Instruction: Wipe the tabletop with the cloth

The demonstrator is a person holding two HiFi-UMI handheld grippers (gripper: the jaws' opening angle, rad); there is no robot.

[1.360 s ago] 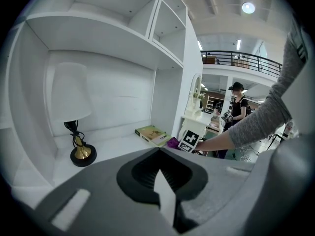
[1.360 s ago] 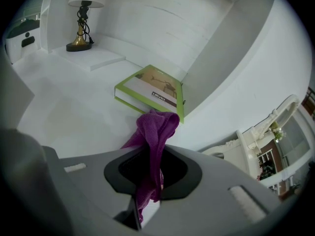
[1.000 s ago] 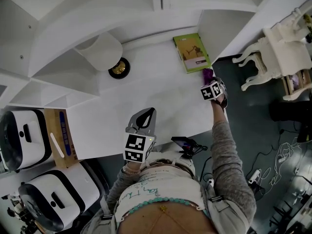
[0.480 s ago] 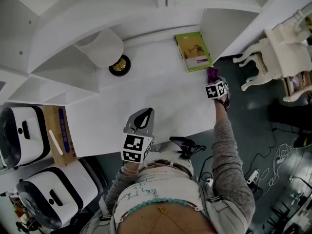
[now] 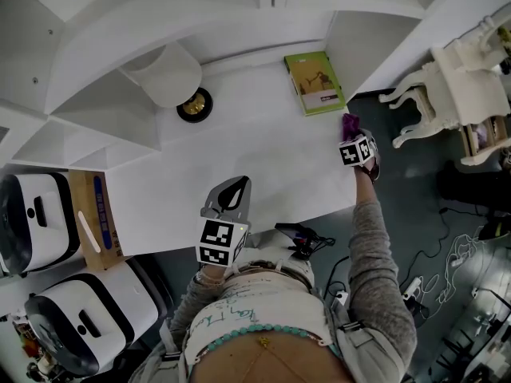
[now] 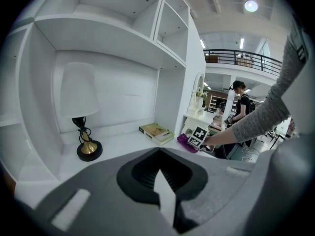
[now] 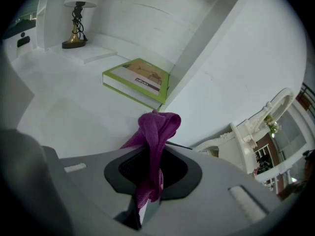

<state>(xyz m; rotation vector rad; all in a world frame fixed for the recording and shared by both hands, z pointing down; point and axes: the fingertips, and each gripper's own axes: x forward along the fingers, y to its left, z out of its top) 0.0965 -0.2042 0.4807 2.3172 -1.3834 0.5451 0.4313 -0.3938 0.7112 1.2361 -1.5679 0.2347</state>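
Fingers [image 7: 91,191] of right gripper [image 7: 150,156] pinch crumpled purple cloth [image 7: 157,127]; tabletop [image 7: 69,117] smooth white.

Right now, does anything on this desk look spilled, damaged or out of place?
Nothing stands out. The lamp stands upright, the green book lies flat at the back right, and the white tabletop shows no spill. The purple cloth is bunched in the right gripper at the right edge.

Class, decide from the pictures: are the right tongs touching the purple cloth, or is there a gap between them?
Touching. The right gripper view shows the right tongs shut on the purple cloth, which is pinched between the jaws and bulges out above them.
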